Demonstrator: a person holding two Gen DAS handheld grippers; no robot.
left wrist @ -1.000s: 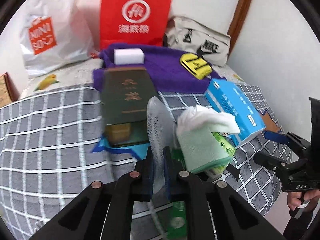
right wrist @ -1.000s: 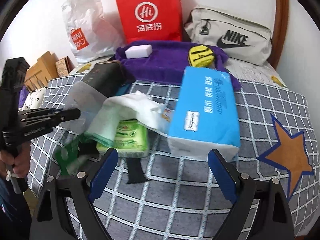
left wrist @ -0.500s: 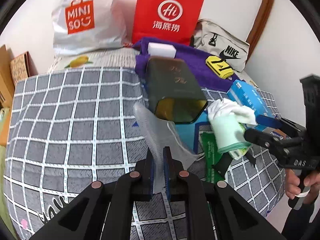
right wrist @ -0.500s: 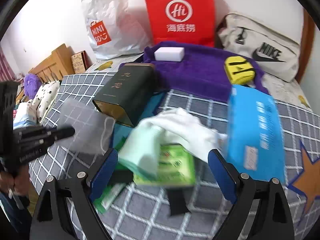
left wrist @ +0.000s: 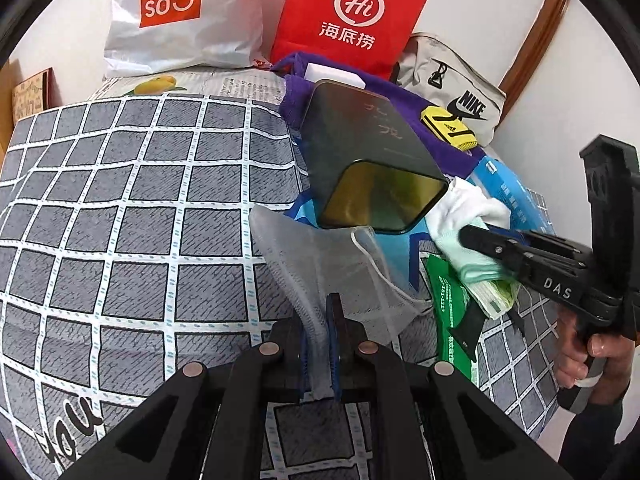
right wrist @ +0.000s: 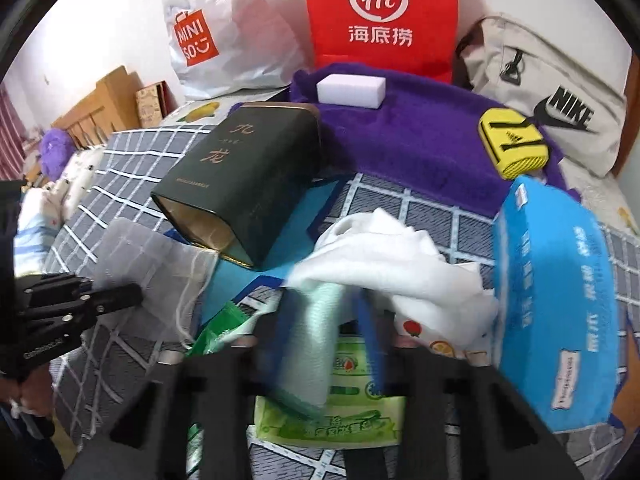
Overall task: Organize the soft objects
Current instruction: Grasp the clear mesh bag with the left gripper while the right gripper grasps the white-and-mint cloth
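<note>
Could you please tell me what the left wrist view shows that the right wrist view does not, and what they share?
Only the left wrist view shows the left tongs shut on the translucent mesh pouch from close up. Only the right wrist view shows the wooden furniture beyond the bed and the right tongs closing around the mint-and-white sock. Both show the dark green tin, the blue tissue pack and the red bag.

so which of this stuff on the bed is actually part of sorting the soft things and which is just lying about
In the job:
- face mask, pinched in the left gripper
- white and mint sock, between the right gripper fingers
- purple towel
- white sponge

Lying about:
- dark tea tin
- blue tissue pack
- red bag
- Nike bag
</note>
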